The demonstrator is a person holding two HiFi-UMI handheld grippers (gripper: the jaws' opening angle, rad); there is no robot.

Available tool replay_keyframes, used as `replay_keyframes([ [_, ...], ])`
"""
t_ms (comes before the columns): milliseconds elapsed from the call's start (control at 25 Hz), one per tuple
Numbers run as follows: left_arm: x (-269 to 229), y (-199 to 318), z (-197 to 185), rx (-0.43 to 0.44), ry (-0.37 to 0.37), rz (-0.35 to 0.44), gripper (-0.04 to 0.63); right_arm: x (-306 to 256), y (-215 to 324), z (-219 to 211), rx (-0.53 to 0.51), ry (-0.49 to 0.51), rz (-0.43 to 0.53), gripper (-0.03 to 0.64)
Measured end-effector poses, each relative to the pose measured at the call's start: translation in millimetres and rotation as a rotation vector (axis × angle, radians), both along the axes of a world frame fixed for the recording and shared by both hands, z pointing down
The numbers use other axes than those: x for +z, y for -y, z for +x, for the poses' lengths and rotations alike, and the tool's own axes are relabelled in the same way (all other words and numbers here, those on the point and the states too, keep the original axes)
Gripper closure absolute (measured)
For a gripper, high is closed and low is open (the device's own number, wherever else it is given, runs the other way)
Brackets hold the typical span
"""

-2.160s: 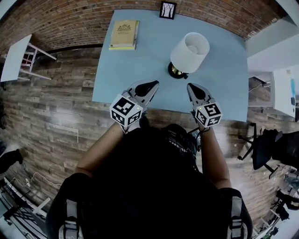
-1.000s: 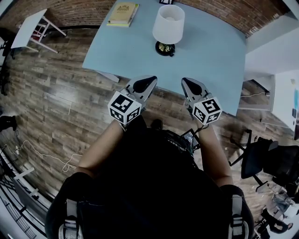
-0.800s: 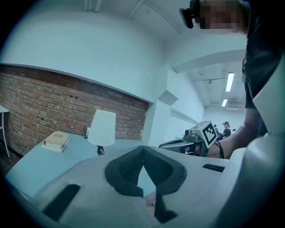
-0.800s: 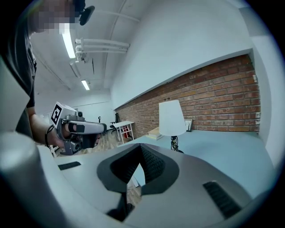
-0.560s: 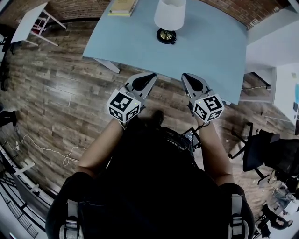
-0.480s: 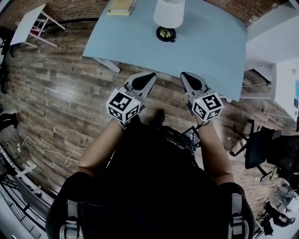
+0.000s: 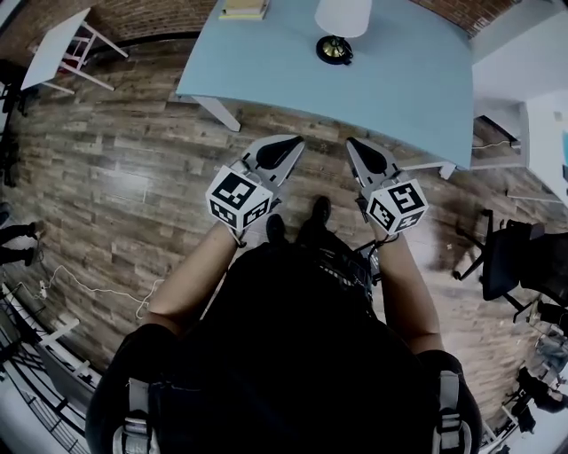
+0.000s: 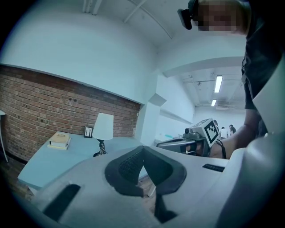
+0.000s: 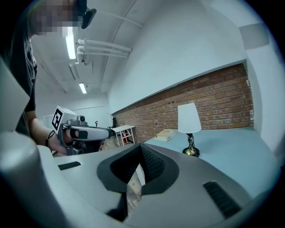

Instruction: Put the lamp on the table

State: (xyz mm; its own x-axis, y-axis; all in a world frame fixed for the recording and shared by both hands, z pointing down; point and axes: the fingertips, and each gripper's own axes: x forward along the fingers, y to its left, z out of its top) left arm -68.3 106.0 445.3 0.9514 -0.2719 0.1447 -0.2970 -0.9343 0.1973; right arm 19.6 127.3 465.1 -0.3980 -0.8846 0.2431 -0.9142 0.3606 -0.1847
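Brick wall (image 9: 209, 100) runs behind a pale blue table (image 7: 404, 84), and the lamp (image 7: 340, 31) stands upright on that table, toward its back edge and close to the wall. It has a white shade, a thin dark twisted stem and a round brass-coloured foot that rests flat on the tabletop. Nothing touches it. A yellowish book (image 7: 244, 9) lies flat on the table to the lamp's left, also near the back edge, and in the left gripper view a small dark picture frame (image 8: 88, 132) leans at the back of the table between the book and the lamp. The left gripper (image 7: 289, 143) and the right gripper (image 7: 356, 144) are held side by side off the table, over the wood floor (image 7: 115, 160) just in front of its front edge, both pointing toward the table and well apart from the lamp. Each gripper has its jaws pressed together at the tips with nothing between them; only floor shows through the hollow behind the pads. The person's dark shoes (image 7: 315, 215) stand on the floor below the grippers. A small white table (image 7: 44, 58) sits off the blue table's left end, and a black office chair (image 7: 515, 266) stands beyond its right end.
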Motion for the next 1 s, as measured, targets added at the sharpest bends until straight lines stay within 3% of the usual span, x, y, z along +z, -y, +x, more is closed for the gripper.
replay_keyframes([
  [400, -5.9, -31.4, -60.2, 0.023, -0.022, 0.031, 0.586, -17.8, -33.2, -71.1, -0.001, -0.020, 0.036, 0.601],
  [1000, -22.1, -27.5, -69.1, 0.056, -0.064, 0.057, 0.586, -38.7, -32.6, -89.7, 0.001, -0.056, 0.050, 0.603],
])
